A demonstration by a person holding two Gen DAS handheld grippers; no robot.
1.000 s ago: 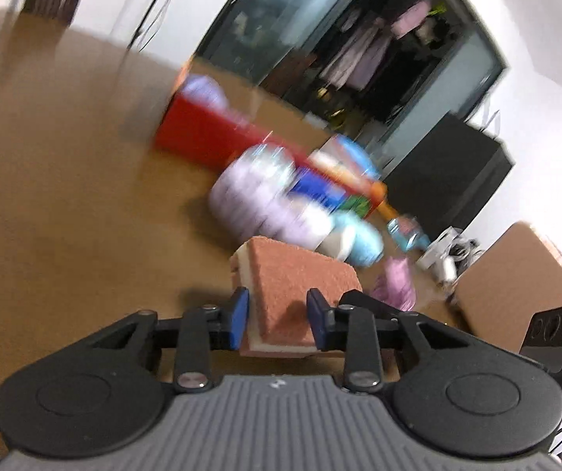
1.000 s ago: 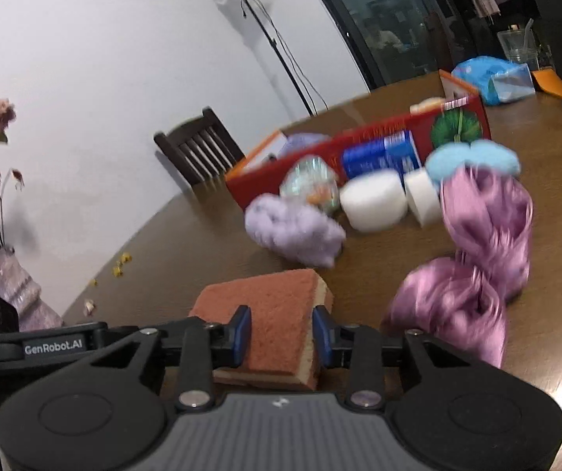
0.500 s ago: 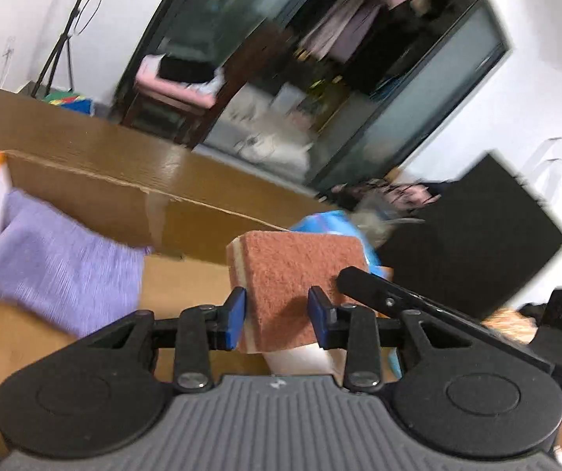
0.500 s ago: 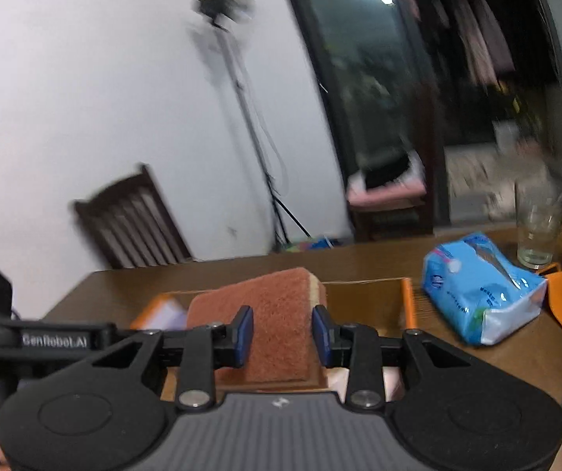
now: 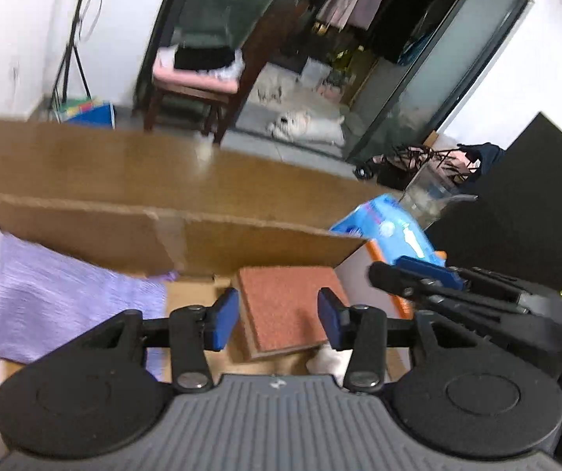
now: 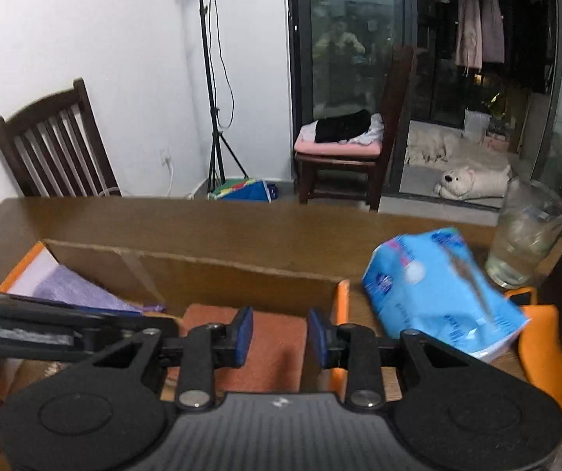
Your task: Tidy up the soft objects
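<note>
Sponge base hidden; purple cloth blurred

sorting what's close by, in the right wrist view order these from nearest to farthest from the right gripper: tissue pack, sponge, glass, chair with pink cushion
1. sponge, between the right gripper's pads
2. tissue pack, just right
3. glass, farther right
4. chair with pink cushion, beyond the table

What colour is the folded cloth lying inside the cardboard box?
The folded cloth is pale purple, lilac. It shows best in the left wrist view.
</note>
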